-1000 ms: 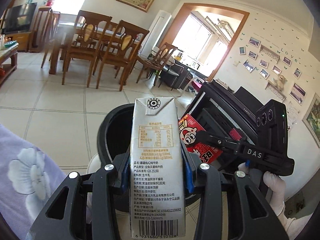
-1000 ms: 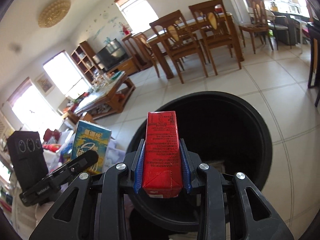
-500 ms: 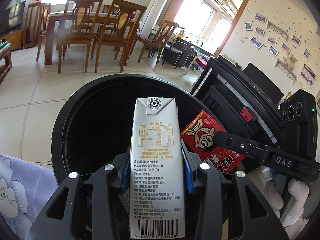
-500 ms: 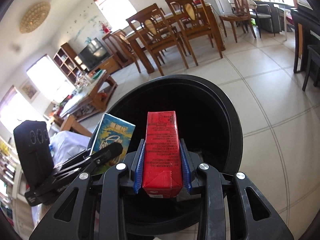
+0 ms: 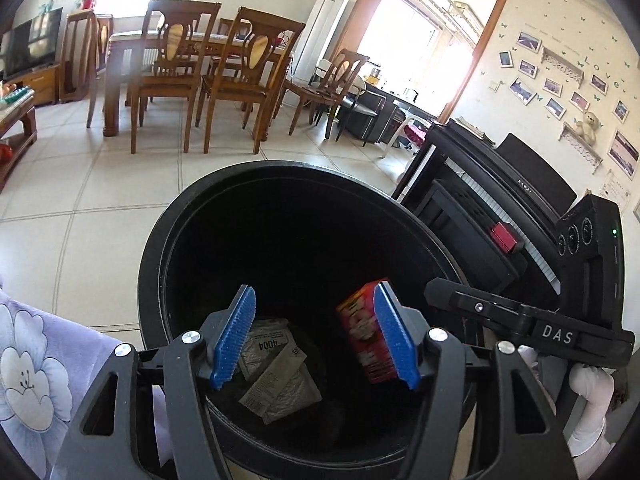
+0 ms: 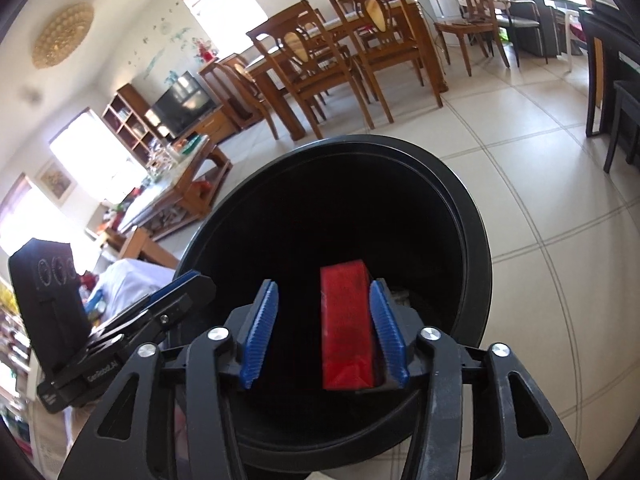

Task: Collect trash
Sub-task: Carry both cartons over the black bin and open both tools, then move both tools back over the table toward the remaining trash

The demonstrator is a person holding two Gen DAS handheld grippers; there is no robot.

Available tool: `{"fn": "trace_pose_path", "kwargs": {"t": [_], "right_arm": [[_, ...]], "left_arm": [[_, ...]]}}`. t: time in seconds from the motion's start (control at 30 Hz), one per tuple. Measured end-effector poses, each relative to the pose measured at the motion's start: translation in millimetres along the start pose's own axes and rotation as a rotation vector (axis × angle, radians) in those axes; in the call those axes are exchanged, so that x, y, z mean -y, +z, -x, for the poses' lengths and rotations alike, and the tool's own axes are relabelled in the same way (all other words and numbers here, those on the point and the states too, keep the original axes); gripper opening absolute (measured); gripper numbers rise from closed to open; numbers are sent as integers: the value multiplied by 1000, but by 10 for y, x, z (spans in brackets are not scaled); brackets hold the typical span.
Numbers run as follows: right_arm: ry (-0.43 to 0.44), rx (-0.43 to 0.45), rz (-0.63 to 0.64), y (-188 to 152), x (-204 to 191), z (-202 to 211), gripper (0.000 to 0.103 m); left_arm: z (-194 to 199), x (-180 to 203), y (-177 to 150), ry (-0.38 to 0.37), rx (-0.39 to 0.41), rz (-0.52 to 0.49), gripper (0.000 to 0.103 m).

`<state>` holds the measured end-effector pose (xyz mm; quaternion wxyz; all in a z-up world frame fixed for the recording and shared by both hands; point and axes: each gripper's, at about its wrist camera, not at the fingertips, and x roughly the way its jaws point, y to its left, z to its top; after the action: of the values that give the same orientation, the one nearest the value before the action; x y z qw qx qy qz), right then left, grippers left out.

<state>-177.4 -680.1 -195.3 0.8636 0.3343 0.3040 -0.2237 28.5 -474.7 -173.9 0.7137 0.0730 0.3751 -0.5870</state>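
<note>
Both cartons let go over the black bin

The left gripper (image 5: 316,336) has just spread its jaws with nothing between them; its white milk carton (image 5: 280,380) lies on the bottom of the trash bin (image 5: 160,240). The right gripper (image 6: 324,340) has just been opening too, and its red drink carton (image 6: 346,324) leans loose against one pad above the bin's mouth, apparently about to fall in.

Red carton (image 6: 347,324) against open right claw (image 6: 324,334) pad
</note>
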Motion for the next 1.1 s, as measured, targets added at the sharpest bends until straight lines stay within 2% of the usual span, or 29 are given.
{"fn": "trace_pose_path", "kwargs": {"t": [0.17,0.27,0.3,0.37,0.47,0.6,0.7,0.77,0.87,0.97,1.03,1.1], "right_arm": [[-40,31,39,14,-104,36,61],[-65,47,86,-21,-219,55,75],[-81,50,103,-35,-268,61,83],[-87,70,140,-62,-382,84,89],[-109,103,215,-123,-599,109,97],[-99,156,337,-230,-1037,129,98],[-23,155,416,-321,-1438,67,98],[59,102,465,-338,-1774,-49,98],[180,5,552,-476,-2309,-236,98],[265,-47,643,-645,-2842,-386,98],[319,-88,682,-765,-3157,-492,98],[359,-127,717,-886,-3469,-603,98]], "left_arm": [[142,-34,-1,-2,22,9,62],[302,-23,-28,7,52,8,67],[376,-27,-48,12,68,9,70],[559,-40,-91,31,105,13,74],[901,-104,-168,98,175,28,82],[1458,-300,-256,225,261,54,90],[1921,-545,-388,323,304,81,91],[2211,-722,-501,379,308,86,91],[2606,-1007,-700,452,273,45,91],[2972,-1360,-920,580,227,4,91],[3191,-1654,-1059,661,189,26,91],[3373,-1937,-1176,710,152,39,91]]}}
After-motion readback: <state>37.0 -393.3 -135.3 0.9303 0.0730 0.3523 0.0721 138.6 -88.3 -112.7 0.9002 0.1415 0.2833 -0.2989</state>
